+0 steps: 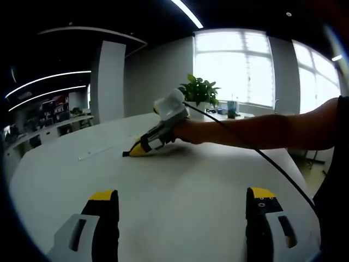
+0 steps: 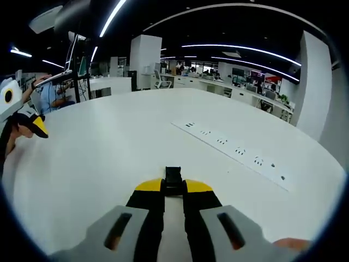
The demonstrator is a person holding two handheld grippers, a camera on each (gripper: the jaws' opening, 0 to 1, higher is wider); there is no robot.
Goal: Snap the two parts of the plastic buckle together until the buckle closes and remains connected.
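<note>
In the right gripper view, a small black plastic buckle piece [image 2: 173,176] pokes out from between the yellow tips of my right gripper [image 2: 173,186], which is shut on it low over the white table [image 2: 109,147]. The left gripper view shows this gripper [image 1: 137,149] from the side, tip on the table and held by a hand [image 1: 188,131], with a dark bit at its tip. My left gripper [image 1: 182,195] stands open, jaws wide apart, nothing between them. It also appears at the left edge of the right gripper view [image 2: 24,124].
A row of power sockets [image 2: 234,148] is set into the tabletop to the right of the buckle. A potted plant [image 1: 200,90] stands at the table's far side by the windows. A cable [image 1: 272,164] trails from the right gripper. A person [image 2: 46,93] sits beyond the table.
</note>
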